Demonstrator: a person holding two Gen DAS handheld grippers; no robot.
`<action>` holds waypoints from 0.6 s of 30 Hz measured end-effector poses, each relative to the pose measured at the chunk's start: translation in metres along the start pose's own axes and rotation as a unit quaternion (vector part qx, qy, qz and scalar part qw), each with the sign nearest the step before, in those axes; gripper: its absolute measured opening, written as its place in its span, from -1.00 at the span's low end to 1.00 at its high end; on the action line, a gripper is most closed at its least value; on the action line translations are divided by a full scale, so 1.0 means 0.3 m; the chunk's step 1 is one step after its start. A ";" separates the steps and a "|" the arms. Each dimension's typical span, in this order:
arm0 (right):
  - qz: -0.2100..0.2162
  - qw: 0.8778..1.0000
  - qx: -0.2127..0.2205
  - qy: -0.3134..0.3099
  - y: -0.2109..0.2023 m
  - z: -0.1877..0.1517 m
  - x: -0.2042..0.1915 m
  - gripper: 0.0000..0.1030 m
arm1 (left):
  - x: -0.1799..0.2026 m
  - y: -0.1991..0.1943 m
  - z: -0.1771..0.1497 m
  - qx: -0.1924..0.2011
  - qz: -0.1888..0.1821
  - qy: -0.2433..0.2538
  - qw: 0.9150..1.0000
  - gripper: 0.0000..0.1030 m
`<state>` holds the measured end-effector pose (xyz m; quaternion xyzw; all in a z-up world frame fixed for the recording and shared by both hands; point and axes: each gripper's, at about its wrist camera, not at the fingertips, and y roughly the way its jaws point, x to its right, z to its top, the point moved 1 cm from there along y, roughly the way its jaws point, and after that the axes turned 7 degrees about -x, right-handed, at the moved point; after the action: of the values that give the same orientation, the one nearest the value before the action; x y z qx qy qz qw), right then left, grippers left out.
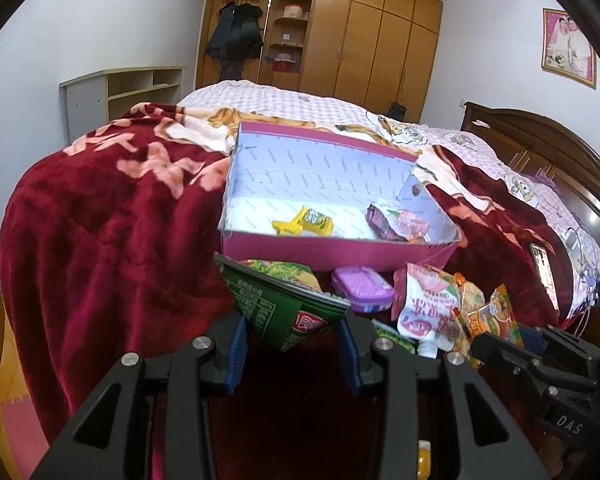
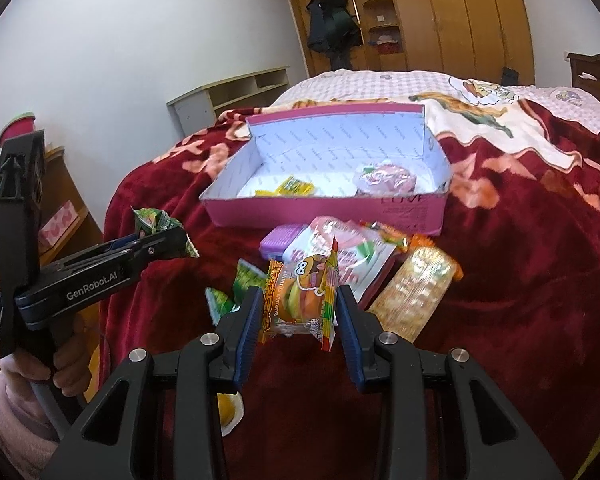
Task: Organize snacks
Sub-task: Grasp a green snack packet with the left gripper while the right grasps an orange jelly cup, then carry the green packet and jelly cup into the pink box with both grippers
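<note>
Left gripper (image 1: pixel 294 346) clamped on a green snack bag (image 1: pixel 278 304), right gripper (image 2: pixel 296 320) clamped on a burger gummy packet (image 2: pixel 300 300), both above the red blanket (image 2: pixel 500 280), pink box (image 2: pixel 324 216) beyond loose snacks, mid-bed

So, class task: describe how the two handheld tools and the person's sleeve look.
Both tools, left and right, are black, angular frames with silver bolts and ribbed blue pads. White "GenRobot.AI" lettering marks the left tool's side. The sleeve is fluffy pale pink.
</note>
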<state>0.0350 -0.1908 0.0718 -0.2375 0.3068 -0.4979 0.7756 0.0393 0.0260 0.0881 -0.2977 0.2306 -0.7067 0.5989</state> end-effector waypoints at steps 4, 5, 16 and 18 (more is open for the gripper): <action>-0.006 1.000 0.002 0.004 0.006 0.032 0.021 -0.26 | 0.008 0.011 0.038 0.010 -0.001 0.002 1.000 -0.21; -0.007 1.000 0.003 0.005 0.007 0.039 0.025 -0.26 | 0.009 0.014 0.046 0.012 -0.001 0.002 1.000 -0.21; -0.017 1.000 0.018 0.012 0.024 0.121 0.067 -0.26 | 0.014 0.093 0.174 0.025 0.001 0.007 1.000 -0.21; -0.016 1.000 0.018 0.016 0.034 0.127 0.073 -0.26 | 0.012 0.111 0.191 0.025 -0.002 0.006 1.000 -0.21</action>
<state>0.0754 -0.2046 0.0863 -0.2208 0.3062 -0.5195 0.7665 0.1024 0.0183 0.1070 -0.2786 0.2158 -0.7152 0.6035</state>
